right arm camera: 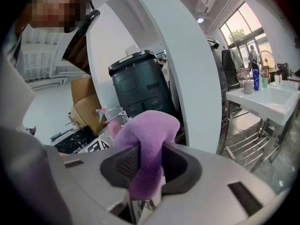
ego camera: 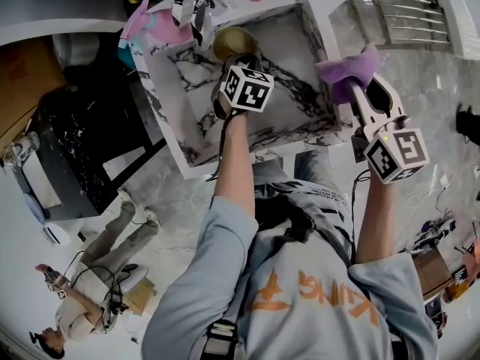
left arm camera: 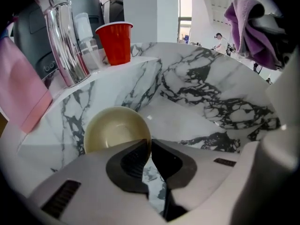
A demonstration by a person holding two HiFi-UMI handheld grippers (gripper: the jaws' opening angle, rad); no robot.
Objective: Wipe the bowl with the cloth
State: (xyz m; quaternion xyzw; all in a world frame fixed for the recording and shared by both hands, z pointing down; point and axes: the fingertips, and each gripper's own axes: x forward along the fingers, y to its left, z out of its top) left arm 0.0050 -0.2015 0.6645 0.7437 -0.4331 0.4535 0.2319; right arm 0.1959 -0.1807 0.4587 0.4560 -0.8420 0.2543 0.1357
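Grey T-shirt [ego camera: 300, 313] with orange lettering; white, black-padded right tool [right arm camera: 149, 159].

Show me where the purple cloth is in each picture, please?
Head view: the purple cloth is at the upper right.
Left gripper view: the cloth hangs in the top right corner.
Right gripper view: the cloth is in the middle, pinched between the jaws.
Shared landmark: the shiny tap, left of the cloth in all three, though small in the right gripper view.
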